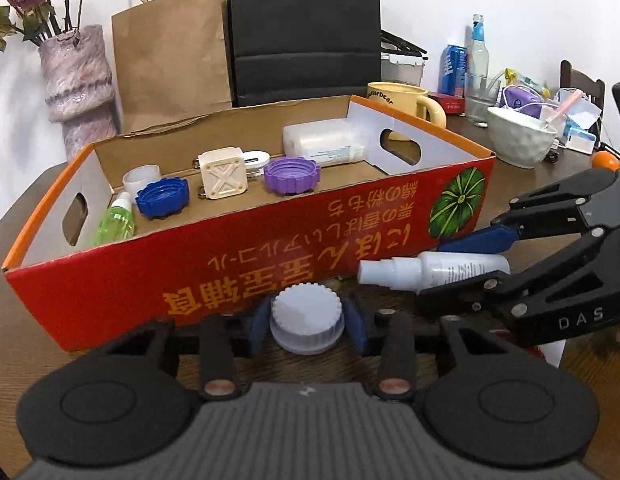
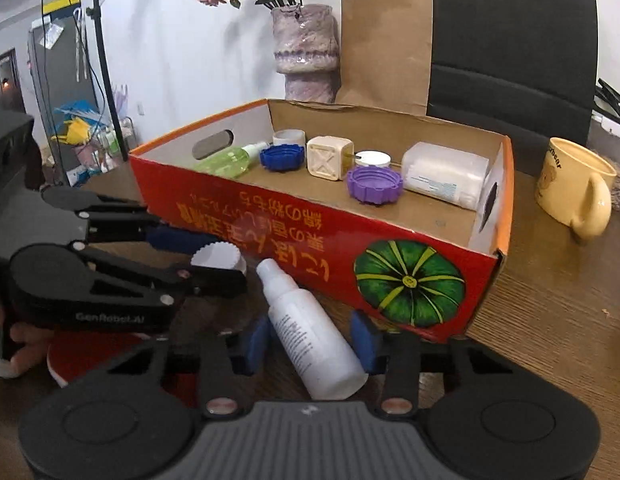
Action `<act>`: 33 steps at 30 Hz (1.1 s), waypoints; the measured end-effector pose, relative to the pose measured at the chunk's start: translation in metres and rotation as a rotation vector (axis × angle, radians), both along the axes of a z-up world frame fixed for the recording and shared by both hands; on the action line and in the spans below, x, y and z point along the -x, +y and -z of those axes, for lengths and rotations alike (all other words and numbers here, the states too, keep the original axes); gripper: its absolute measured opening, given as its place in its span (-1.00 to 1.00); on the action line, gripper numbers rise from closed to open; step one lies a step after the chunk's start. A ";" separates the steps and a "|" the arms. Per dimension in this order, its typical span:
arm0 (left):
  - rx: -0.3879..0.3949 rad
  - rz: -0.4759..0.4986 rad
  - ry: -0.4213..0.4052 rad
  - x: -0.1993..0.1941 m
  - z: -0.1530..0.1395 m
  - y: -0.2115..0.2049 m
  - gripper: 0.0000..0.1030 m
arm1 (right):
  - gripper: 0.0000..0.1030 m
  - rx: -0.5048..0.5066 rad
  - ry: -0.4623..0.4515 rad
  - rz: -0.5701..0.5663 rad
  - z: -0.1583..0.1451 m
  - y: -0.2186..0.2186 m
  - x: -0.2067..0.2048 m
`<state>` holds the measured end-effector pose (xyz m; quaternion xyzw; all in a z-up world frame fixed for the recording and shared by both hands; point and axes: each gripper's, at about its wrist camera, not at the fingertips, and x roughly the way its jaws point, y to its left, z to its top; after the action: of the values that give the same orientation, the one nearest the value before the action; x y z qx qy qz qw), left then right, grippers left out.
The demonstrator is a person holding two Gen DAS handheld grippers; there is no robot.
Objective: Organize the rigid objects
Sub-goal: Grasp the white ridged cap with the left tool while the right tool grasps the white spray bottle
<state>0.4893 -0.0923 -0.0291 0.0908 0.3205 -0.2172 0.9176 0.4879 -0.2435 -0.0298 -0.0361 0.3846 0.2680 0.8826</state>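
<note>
**A:** What is sitting in the red box (image 1: 122,280), starting from 9 o'clock?

**B:** A green bottle (image 1: 116,226), a blue cap (image 1: 163,199), a cream cube (image 1: 223,179), a purple cap (image 1: 292,176) and a clear container (image 1: 324,140) – all lying inside it.

**A:** And the left gripper (image 1: 306,330)?

**B:** Its fingers (image 1: 257,328) are clenching the white cap (image 1: 306,312), one blue pad on each side. The cap is resting on the desk (image 2: 550,300), just beside the box's outer wall at its 6 o'clock.

**A:** What is lying at the cap's 3 o'clock?

**B:** The white spray bottle (image 2: 298,312) – it is lying on its side on the desk, nozzle pointing toward the box.

**A:** Is the right gripper (image 2: 310,342) holding it?

**B:** Yes, its fingers (image 2: 366,344) are grasping the bottle's body, pads touching both sides.
</note>
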 end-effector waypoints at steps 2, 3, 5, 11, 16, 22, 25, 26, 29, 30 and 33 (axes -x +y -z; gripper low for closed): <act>0.007 -0.007 0.000 0.000 0.000 0.001 -0.21 | -0.22 0.006 -0.009 -0.004 0.000 0.002 0.003; 0.017 -0.016 0.001 0.000 -0.001 0.003 -0.21 | -0.24 -0.003 -0.006 -0.002 0.000 0.002 0.004; 0.034 -0.037 0.001 0.000 -0.002 0.006 -0.21 | -0.25 -0.015 0.000 0.011 0.001 0.002 0.002; 0.042 -0.068 -0.013 0.002 -0.004 0.010 -0.21 | -0.41 -0.018 -0.019 0.005 0.000 0.008 0.006; 0.036 -0.153 -0.119 0.019 -0.024 0.019 -0.21 | -0.47 0.023 -0.045 0.007 -0.004 0.019 0.010; 0.108 -0.222 -0.190 0.076 -0.067 0.049 -0.21 | -0.48 0.010 -0.114 0.089 -0.041 0.008 0.045; 0.136 -0.253 -0.216 0.112 -0.085 0.065 -0.21 | -0.48 -0.021 -0.173 0.136 -0.068 0.005 0.085; 0.152 -0.267 -0.226 0.128 -0.091 0.070 -0.21 | -0.48 -0.039 -0.186 0.150 -0.075 0.003 0.096; 0.181 -0.304 -0.252 0.168 -0.103 0.081 -0.21 | -0.48 -0.104 -0.219 0.222 -0.092 -0.002 0.144; 0.187 -0.316 -0.258 0.181 -0.106 0.083 -0.21 | -0.48 -0.119 -0.225 0.241 -0.094 -0.002 0.158; 0.225 -0.337 -0.243 0.219 -0.108 0.090 -0.21 | -0.48 -0.150 -0.220 0.289 -0.090 0.000 0.198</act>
<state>0.2704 -0.0018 0.0794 -0.0415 0.1919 -0.0826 0.9771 0.2902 -0.2434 0.0604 0.0561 0.2659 0.1609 0.9488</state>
